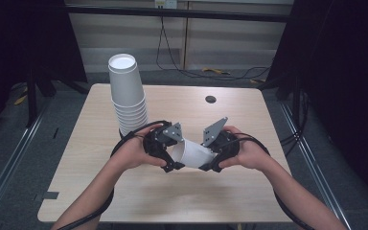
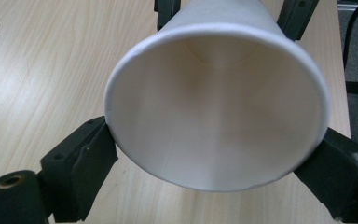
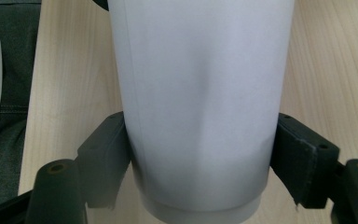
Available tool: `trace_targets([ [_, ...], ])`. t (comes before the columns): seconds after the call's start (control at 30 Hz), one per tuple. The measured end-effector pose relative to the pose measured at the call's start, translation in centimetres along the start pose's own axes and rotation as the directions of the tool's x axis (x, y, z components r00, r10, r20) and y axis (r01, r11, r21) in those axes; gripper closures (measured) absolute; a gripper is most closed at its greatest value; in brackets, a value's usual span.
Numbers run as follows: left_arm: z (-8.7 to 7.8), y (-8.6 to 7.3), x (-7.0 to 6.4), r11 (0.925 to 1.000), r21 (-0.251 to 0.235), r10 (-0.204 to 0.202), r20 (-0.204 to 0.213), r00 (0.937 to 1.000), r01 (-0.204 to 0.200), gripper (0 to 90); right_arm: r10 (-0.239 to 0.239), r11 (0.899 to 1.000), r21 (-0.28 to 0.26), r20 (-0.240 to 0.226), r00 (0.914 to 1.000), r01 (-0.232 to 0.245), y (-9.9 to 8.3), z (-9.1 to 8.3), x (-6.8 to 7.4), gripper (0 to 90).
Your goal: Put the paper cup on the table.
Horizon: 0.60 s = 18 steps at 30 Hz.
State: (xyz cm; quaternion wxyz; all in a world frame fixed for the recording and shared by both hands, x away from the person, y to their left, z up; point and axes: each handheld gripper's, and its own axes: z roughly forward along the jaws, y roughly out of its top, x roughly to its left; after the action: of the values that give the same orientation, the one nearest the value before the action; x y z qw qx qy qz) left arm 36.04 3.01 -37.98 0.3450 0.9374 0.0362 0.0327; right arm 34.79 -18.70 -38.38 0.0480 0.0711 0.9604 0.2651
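A single white paper cup (image 1: 191, 154) lies on its side above the middle of the table, held between both grippers. My left gripper (image 1: 172, 157) is shut on the cup's rim end; in the left gripper view the open mouth (image 2: 214, 107) faces the camera, with a black finger (image 2: 84, 158) pressed against each side. My right gripper (image 1: 212, 159) is shut on the base end. In the right gripper view the cup's wall (image 3: 200, 93) rises between the fingers (image 3: 298, 158), and the base is nearest the camera.
A tall stack of white paper cups (image 1: 127, 93) stands upside down on the light wooden table (image 1: 100, 191) at the back left, close behind the left hand. A dark round hole (image 1: 210, 99) sits in the tabletop at the back. Cables trail on the floor behind.
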Motion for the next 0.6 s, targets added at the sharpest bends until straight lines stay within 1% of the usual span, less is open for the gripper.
trace_targets([
  [0.03, 0.0, -0.08, 0.01, 1.0, -0.006, -0.002, -0.005, 1.0, 0.002, 9.8, 0.005, 1.0, 0.002, -0.005, 1.0, -0.005, -0.02, -0.01, 0.03, 25.9],
  [0.07, -0.05, -0.11, 0.08, 1.0, -0.009, -0.002, 0.002, 1.0, 0.002, 9.5, 0.002, 1.0, -0.002, 0.004, 1.0, -0.002, -0.03, -0.01, 0.03, 25.9],
  [0.13, -0.13, -0.25, 0.09, 0.9996, -0.028, -0.007, -0.002, 1.0, 0.007, 9.7, 0.007, 1.0, -0.005, -0.001, 1.0, -0.007, -0.08, -0.03, -0.02, 25.9],
  [0.17, -0.19, -0.31, 0.15, 0.9994, -0.034, -0.009, 0.005, 0.9999, 0.009, 9.5, 0.007, 1.0, -0.012, 0.002, 1.0, -0.007, -0.12, -0.04, -0.05, 25.9],
  [0.2, -0.22, -0.35, 0.13, 0.9992, -0.039, -0.011, 0.002, 0.9999, 0.011, 9.6, 0.013, 1.0, -0.017, -0.01, 0.9999, -0.013, -0.17, -0.06, -0.08, 25.9],
  [0.3, -0.18, -0.47, 0.11, 0.9991, -0.04, -0.012, 0.004, 0.9999, 0.012, 9.6, 0.007, 1.0, -0.018, -0.002, 1.0, -0.007, -0.15, 0.01, -0.05, 25.9],
  [0.37, -0.2, -0.46, 0.14, 0.9995, -0.031, -0.009, 0.0, 1.0, 0.009, 9.7, 0.007, 1.0, -0.013, -0.007, 1.0, -0.007, -0.1, 0.07, -0.09, 25.9],
  [0.43, -0.27, -0.43, 0.18, 0.9994, -0.034, -0.011, 0.004, 0.9999, 0.011, 9.5, 0.008, 1.0, -0.009, -0.007, 0.9999, -0.008, -0.03, 0.06, -0.14, 25.9],
  [0.47, -0.29, -0.44, 0.18, 0.9992, -0.039, -0.009, -0.001, 1.0, 0.009, 9.4, 0.01, 1.0, -0.008, -0.008, 0.9999, -0.01, 0.0, 0.04, -0.14, 25.9],
  [0.6, -0.4, -0.46, 0.23, 0.9987, -0.049, -0.008, 0.005, 1.0, 0.008, 7.8, 0.01, 1.0, -0.015, -0.014, 0.9999, -0.01, 0.08, 0.08, -0.09, 25.8],
])
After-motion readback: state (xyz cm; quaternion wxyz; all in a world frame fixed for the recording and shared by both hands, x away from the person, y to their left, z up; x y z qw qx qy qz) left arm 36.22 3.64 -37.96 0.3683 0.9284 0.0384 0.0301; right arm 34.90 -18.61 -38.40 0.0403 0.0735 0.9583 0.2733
